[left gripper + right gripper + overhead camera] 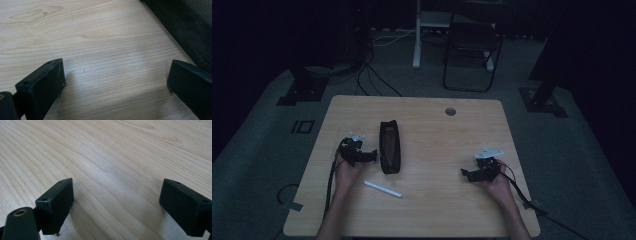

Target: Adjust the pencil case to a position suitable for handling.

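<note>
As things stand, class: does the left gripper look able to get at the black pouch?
Probably yes. The left gripper sits open just beside the black pouch, with only bare table between them.

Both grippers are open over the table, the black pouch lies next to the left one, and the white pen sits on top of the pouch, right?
Not quite. The white pen isn't on the black pouch; the high view shows it lying on the bare table, nearer the person and apart from the pouch. The rest holds: the left gripper and right gripper are open, with the pouch beside the left one.
</note>
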### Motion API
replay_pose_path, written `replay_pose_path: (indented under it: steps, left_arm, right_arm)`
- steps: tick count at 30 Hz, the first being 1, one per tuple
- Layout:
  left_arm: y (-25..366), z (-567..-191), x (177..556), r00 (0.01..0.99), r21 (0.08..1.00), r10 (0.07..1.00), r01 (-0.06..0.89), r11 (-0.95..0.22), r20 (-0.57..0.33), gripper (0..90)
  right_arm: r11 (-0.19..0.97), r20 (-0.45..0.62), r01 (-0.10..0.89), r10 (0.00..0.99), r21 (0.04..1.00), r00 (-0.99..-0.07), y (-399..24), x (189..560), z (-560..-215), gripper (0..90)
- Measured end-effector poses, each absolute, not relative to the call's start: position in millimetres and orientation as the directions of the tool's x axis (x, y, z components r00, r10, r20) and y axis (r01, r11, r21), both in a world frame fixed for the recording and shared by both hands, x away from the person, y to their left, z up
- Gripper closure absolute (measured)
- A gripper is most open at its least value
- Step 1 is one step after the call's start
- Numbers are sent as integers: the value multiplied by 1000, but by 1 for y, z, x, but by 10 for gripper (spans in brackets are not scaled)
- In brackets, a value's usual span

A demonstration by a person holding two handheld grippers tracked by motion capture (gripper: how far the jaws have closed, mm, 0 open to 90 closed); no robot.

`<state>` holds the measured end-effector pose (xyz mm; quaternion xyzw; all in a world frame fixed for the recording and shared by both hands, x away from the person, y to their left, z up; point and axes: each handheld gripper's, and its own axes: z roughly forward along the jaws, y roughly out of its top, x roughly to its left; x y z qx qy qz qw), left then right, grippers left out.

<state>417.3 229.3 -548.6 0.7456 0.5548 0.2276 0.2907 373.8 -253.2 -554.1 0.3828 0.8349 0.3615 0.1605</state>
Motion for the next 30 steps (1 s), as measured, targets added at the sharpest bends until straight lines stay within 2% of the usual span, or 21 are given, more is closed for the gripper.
replay_pose_path:
  steps: [3,7,21,22,23,27,30]
  left_arm:
    - [231,-548,417,277,688,961,693,-213,19,39]
    - [237,-544,415,263,678,965,706,-204,17,154]
    - [245,-541,410,273,667,962,713,-214,16,176]
    - [247,-538,408,247,659,969,726,-195,15,272]
    - [248,-538,407,240,657,971,730,-190,15,307]
    - [252,-535,404,239,659,970,735,-160,-32,421]
    - [255,-530,397,246,684,966,719,-124,-84,439]
  right_arm:
    - [445,9,523,756,727,-655,-253,374,-554,124]
    - [447,9,522,754,727,-657,-253,374,-554,126]
    - [442,9,522,757,729,-653,-254,373,-554,138]
    - [441,10,523,758,729,-653,-254,373,-554,138]
    - [442,9,522,757,729,-653,-254,373,-554,138]
    - [441,10,523,757,729,-653,-254,373,-554,138]
    - [440,9,524,760,729,-650,-254,373,-554,139]
